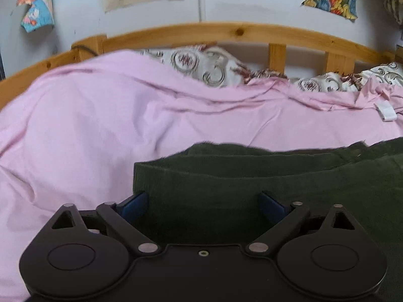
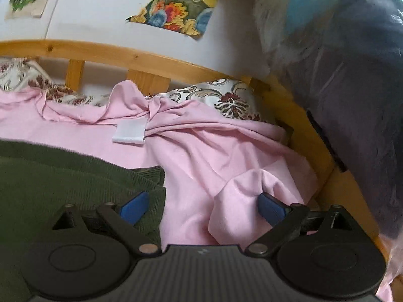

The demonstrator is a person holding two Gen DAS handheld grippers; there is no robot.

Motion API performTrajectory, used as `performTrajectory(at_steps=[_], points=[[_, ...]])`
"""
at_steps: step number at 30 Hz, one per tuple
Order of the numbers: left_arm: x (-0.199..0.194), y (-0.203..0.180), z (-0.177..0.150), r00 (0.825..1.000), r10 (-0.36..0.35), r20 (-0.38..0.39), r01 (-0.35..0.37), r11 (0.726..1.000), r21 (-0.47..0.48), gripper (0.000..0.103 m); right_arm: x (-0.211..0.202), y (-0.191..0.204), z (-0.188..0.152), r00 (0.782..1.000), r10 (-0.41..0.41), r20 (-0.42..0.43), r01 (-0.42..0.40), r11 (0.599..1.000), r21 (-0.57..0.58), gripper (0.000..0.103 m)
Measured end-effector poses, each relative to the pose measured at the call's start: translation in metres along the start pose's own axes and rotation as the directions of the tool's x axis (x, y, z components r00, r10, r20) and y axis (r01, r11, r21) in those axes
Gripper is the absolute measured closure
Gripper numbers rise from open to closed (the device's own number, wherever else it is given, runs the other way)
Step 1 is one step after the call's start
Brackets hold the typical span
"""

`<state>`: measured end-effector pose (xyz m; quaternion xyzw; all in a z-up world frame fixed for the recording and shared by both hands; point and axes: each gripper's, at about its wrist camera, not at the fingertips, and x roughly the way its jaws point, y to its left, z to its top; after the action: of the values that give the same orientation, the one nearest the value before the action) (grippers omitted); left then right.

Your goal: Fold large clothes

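A dark green ribbed garment point(image 1: 252, 173) lies folded in layers on a pink sheet point(image 1: 88, 125) on the bed. My left gripper point(image 1: 204, 205) is open, its blue pads spread wide right over the garment's left end. In the right wrist view the same garment point(image 2: 63, 176) fills the lower left, its right edge ending near the left pad. My right gripper point(image 2: 204, 205) is open, its left fingertip point(image 2: 133, 207) over the garment's edge and its right fingertip point(image 2: 270, 207) against a raised bunch of pink sheet point(image 2: 246, 191).
A wooden bed rail point(image 1: 226, 31) runs along the far side, with patterned pillows point(image 1: 201, 68) against it. A white label point(image 2: 129, 132) sits on the sheet. A large plastic-wrapped bundle point(image 2: 352, 88) stands at the right beyond the bed corner. Cloth pictures point(image 2: 176, 7) hang on the white wall.
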<state>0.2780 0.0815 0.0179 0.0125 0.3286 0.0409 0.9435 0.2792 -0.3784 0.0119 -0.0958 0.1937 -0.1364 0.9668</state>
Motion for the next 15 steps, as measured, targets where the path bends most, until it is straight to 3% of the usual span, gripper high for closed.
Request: performTrajectory(at_steps=[3, 6, 9, 12, 15], points=[[-0.004, 0.01, 0.002, 0.998, -0.067, 0.008, 0.067, 0.996, -0.052, 0.001, -0.035, 0.003, 0.009, 0.999, 0.011, 0.046, -0.013, 0.999, 0.05, 0.0], [-0.015, 0.011, 0.008, 0.993, -0.1, 0.062, 0.106, 0.989, -0.101, 0.001, -0.073, 0.028, 0.014, 0.981, 0.119, 0.152, -0.126, 0.991, 0.041, 0.0], [-0.031, -0.004, 0.008, 0.986, -0.115, 0.121, 0.13, 0.983, -0.127, 0.001, -0.092, 0.077, 0.013, 0.947, 0.253, 0.198, -0.247, 0.967, -0.055, 0.0], [-0.037, -0.028, 0.001, 0.985, -0.098, 0.144, 0.113, 0.989, -0.097, 0.001, -0.092, 0.122, 0.005, 0.919, 0.345, 0.191, -0.317, 0.935, -0.16, 0.0], [-0.027, -0.043, -0.01, 0.99, -0.047, 0.132, 0.06, 0.994, -0.097, 0.001, -0.084, 0.15, -0.01, 0.923, 0.346, 0.169, -0.301, 0.922, -0.245, 0.0]])
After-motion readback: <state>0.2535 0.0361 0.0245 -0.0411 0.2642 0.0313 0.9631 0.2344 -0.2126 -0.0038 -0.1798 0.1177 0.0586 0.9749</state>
